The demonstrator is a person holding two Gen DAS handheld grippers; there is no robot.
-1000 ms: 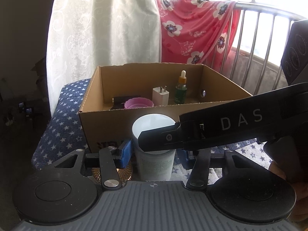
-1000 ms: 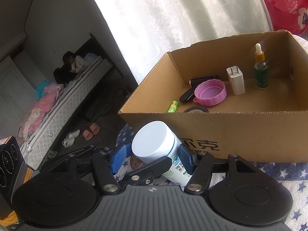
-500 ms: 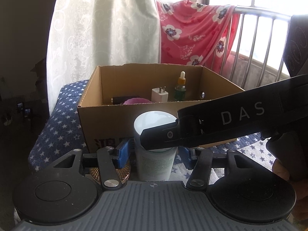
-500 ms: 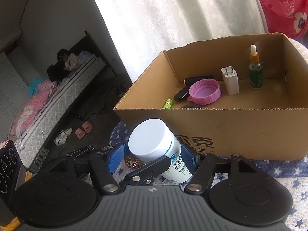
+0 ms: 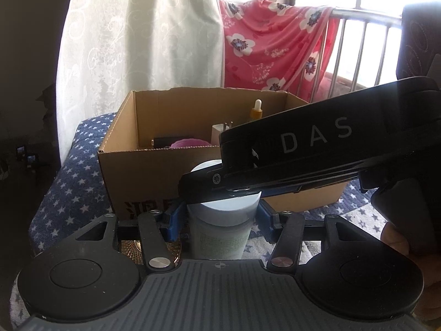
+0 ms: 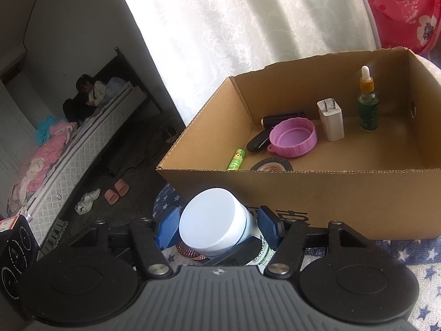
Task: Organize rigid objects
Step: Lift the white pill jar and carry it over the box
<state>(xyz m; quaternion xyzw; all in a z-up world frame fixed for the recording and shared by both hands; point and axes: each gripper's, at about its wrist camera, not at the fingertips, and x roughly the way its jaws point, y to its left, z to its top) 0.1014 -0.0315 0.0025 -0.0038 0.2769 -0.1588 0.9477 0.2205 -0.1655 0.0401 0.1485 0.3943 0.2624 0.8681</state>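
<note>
A white jar (image 5: 220,237) with a pale lid (image 6: 212,220) stands just before the front wall of an open cardboard box (image 6: 330,198). My left gripper (image 5: 220,218) is shut on the jar's body just under the lid, blue pads (image 5: 176,218) against both sides. My right gripper (image 6: 216,227) has its jaws closing on the lid, pads (image 6: 166,229) touching it. In the left wrist view one right finger (image 5: 275,171) crosses over the lid. The jar leans in the right wrist view; its base is hidden.
Inside the box (image 5: 132,171): dropper bottle (image 6: 368,104), white charger (image 6: 330,121), pink lid (image 6: 293,136), green tube (image 6: 236,160), tape roll (image 6: 271,164). A gold patterned disc (image 5: 135,248) lies beside the jar on the starred blue cloth (image 5: 74,165). A bed (image 6: 82,143) stands below to the left.
The right gripper's finger has slid a little further left across the lid. Both grippers stay around the jar, and the box and its contents have not moved.
</note>
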